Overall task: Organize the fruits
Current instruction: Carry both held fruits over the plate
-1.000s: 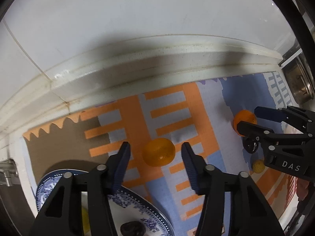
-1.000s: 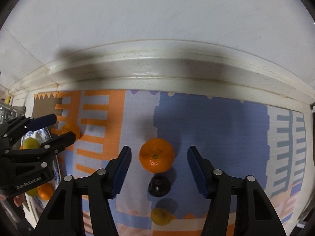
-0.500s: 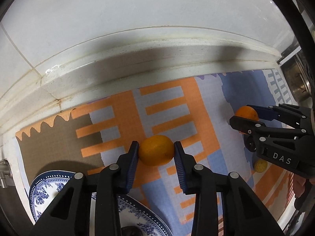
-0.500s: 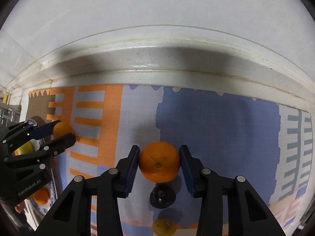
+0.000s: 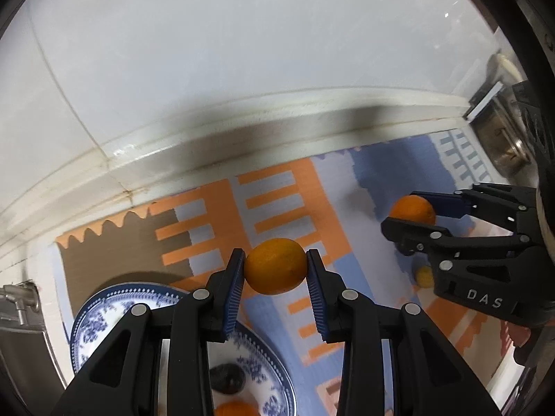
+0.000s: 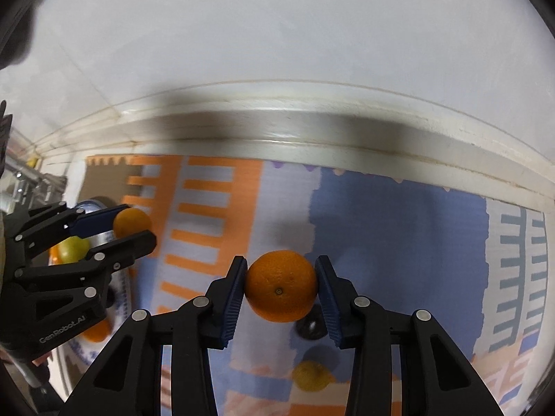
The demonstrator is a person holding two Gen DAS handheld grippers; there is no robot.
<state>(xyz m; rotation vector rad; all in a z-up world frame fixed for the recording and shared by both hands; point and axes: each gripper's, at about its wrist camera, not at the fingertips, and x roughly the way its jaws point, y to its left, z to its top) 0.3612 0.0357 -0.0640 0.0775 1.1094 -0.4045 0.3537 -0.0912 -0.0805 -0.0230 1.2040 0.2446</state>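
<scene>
My left gripper [image 5: 275,272] is shut on a small smooth orange fruit [image 5: 275,266], held just above the patterned mat [image 5: 277,187]. Below it lies a blue-and-white plate [image 5: 100,306] with a dark fruit [image 5: 227,378] and an orange one [image 5: 236,409] on it. My right gripper [image 6: 281,286] is shut on a larger dimpled orange [image 6: 281,286], also lifted off the mat. Each gripper shows in the other's view: the right one [image 5: 409,216] at the right of the left wrist view, the left one [image 6: 133,223] at the left of the right wrist view.
A dark fruit [image 6: 310,327] and a small yellow fruit [image 6: 310,376] lie on the mat under the right gripper. A white wall and raised ledge [image 5: 242,131] run along the back. A metal pot [image 5: 503,145] stands at far right, metal fittings [image 5: 17,298] at far left.
Both grippers, open around their fruits a second ago, closed on them and have since lifted them off the mat.
</scene>
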